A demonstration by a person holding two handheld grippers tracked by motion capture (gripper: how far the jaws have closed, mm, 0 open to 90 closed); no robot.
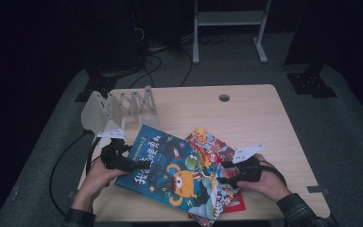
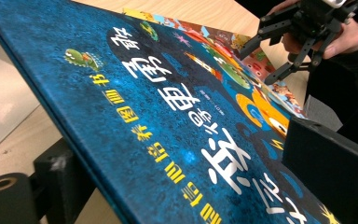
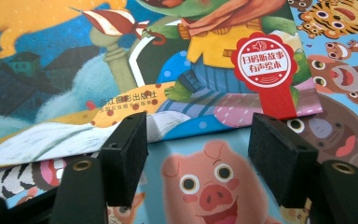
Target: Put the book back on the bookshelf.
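Note:
A blue picture book point(image 1: 163, 163) with yellow and white characters and an orange monster lies slanted on top of other picture books. My left gripper point(image 1: 123, 162) is shut on its left edge; in the left gripper view one jaw is under the blue book point(image 2: 168, 102) and the other presses on its cover, with the edge raised off the table. My right gripper point(image 1: 227, 174) stands open at the books' right side. Its jaws point(image 3: 200, 140) hover over a pig-cover book point(image 3: 205, 186), just short of a crocodile-cover book point(image 3: 223, 60) with a red sticker.
A white accordion book rack point(image 1: 123, 106) stands at the table's back left. The wooden table point(image 1: 250, 118) has a cable hole point(image 1: 224, 98) near its far edge. A red-edged book point(image 1: 238, 205) pokes out near the front edge. The person's hands hold both grippers.

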